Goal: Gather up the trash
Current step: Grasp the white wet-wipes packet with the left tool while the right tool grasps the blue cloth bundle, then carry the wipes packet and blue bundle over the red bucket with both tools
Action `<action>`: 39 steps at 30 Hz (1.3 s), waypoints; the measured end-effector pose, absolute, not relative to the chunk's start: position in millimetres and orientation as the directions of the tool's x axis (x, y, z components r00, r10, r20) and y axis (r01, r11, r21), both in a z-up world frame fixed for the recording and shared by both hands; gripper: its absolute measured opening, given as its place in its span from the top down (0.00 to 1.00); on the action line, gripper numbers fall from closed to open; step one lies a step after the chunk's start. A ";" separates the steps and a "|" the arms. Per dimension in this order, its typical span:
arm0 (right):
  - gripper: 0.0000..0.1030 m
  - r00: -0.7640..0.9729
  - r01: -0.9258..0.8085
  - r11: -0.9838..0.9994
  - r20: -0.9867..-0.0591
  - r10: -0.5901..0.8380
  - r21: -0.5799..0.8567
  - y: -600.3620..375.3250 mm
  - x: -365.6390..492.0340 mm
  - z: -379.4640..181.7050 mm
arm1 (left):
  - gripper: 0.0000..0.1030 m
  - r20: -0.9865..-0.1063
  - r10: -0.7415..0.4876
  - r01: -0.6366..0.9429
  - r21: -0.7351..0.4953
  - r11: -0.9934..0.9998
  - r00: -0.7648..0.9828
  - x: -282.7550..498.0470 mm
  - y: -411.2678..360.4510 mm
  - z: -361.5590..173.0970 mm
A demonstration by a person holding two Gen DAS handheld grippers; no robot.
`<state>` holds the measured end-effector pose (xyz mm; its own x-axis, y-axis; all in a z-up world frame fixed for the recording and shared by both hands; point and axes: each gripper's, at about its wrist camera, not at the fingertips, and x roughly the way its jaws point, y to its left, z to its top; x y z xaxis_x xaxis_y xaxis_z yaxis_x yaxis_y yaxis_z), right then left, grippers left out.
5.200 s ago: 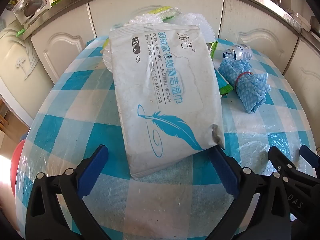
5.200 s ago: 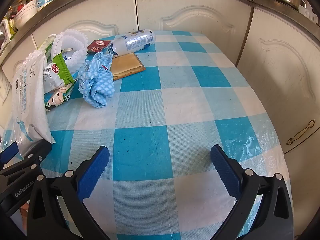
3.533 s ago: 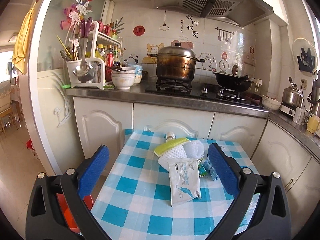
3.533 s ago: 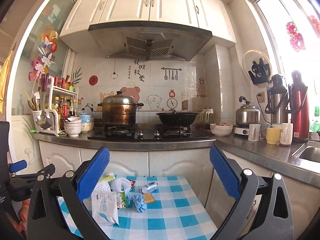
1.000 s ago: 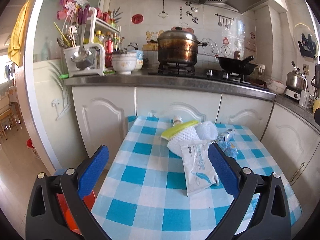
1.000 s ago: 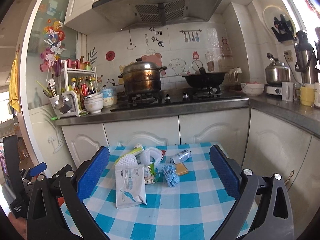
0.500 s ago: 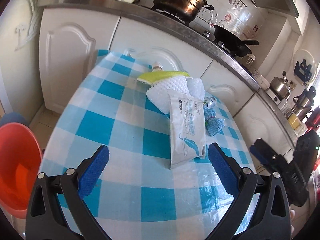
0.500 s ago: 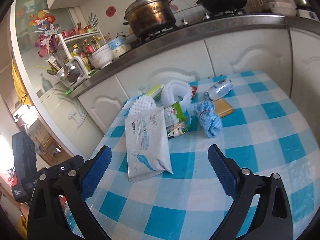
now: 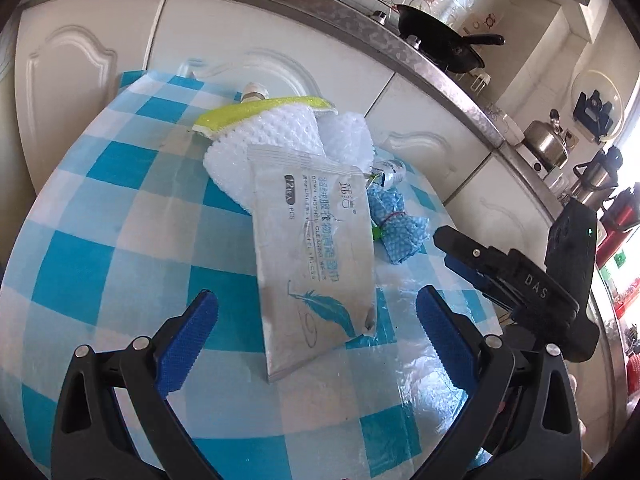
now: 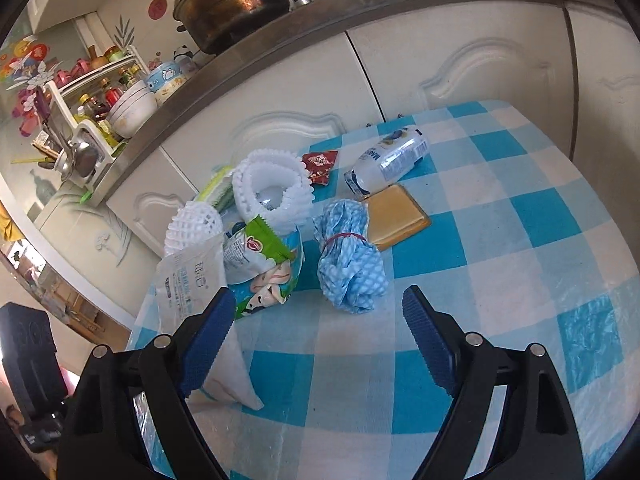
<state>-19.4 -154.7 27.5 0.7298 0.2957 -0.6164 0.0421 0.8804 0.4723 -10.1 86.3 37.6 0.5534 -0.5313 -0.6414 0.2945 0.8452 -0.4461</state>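
Trash lies in a heap on a blue-and-white checked table [image 9: 120,220]. A white wipes pack [image 9: 316,248] with a blue feather print lies nearest, its lower end between the fingers of my open left gripper [image 9: 316,308], untouched. Behind it are white foam nets [image 9: 272,140] and a yellow-green pad [image 9: 260,110]. In the right wrist view my right gripper [image 10: 318,300] hovers just short of a blue cloth bundle [image 10: 348,264] tied with a red band. Its jaws are closing with nothing between them. A green snack wrapper [image 10: 264,248], a plastic bottle [image 10: 388,160], a tan flat packet [image 10: 396,216] and a red wrapper [image 10: 320,162] lie around.
White cabinet doors [image 10: 460,64] stand right behind the table under a steel counter edge [image 9: 400,52] with a pot and a pan. My right gripper's body [image 9: 520,280] reaches in at the table's right side. The right half of the tablecloth [image 10: 520,240] is bare.
Both grippers have dropped and tilted down from the kitchen wall to the tabletop, closing in on the trash heap. The right jaws stand a little narrower.
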 end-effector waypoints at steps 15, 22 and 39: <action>0.42 0.724 0.041 0.864 -0.611 0.321 0.502 -157.0 21.5 6.1 | 0.03 -0.768 -0.343 0.232 -0.256 0.939 0.541 24.8 41.3 13.1; 0.51 0.727 0.067 0.861 -0.616 0.304 0.504 -160.0 21.1 0.1 | 0.20 -0.777 -0.305 0.237 -0.205 0.950 0.550 22.3 31.6 12.7; 0.77 0.763 0.144 0.844 -0.601 0.237 0.516 -169.9 -14.8 8.2 | 0.32 -0.736 -0.339 0.237 -0.245 0.940 0.585 -14.0 59.6 31.5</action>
